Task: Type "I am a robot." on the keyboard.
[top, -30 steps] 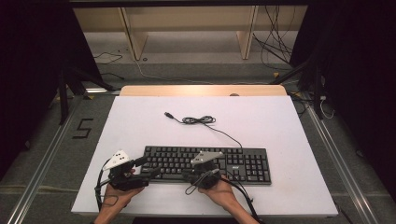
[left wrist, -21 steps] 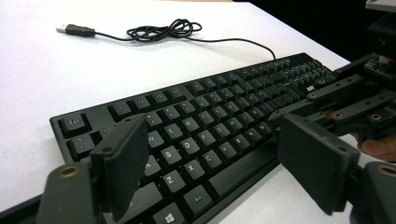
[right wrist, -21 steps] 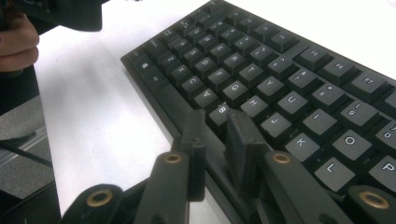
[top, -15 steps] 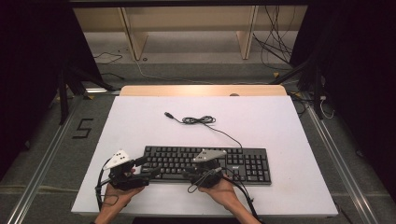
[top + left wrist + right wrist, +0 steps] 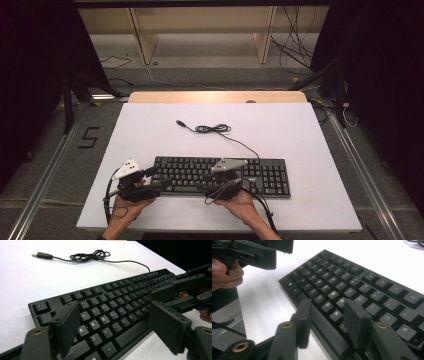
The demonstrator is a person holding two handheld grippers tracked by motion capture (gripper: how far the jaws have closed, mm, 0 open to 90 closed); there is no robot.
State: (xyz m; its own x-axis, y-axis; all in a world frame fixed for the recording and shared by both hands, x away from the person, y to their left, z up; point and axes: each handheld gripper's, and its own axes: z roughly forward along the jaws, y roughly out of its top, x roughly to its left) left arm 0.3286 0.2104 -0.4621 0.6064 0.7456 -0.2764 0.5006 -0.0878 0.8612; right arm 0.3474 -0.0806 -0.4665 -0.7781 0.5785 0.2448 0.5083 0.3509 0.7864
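Table (image 5: pixel 150 125): white top, with a bare wooden strip along its far edge.

Keyboard (image 5: pixel 260 172): black, full-size, lying flat and parallel to the near edge of the table, in the near half, slightly right of centre. Its near long edge sits close to both grippers. Lettered keys are legible in the left gripper view (image 5: pixel 112 305) and the right gripper view (image 5: pixel 352 282).

Left gripper (image 5: pixel 152 181): held in the person's left hand (image 5: pixel 122 210) at the near left of the table, pointing at the keyboard's left end. Jaws stand wide apart in the left gripper view (image 5: pixel 115 327), one over the keys at the left end, the other off the near edge above the table top. Nothing gripped.

Right gripper (image 5: pixel 210 185): held in the person's right hand (image 5: pixel 242 202) at the near edge, around the middle of the keyboard's front. Jaws have just been opening and stand partly apart in the right gripper view (image 5: pixel 325 325), straddling the keyboard's near edge beside the space bar; the pads do not press on it.

Cable (image 5: pixel 212 129): thin, black, running from the keyboard's far edge to a loose coil near the middle of the table.

USB plug (image 5: pixel 181 122): at the cable's free end, lying on the table just left of the coil, well apart from the keyboard.
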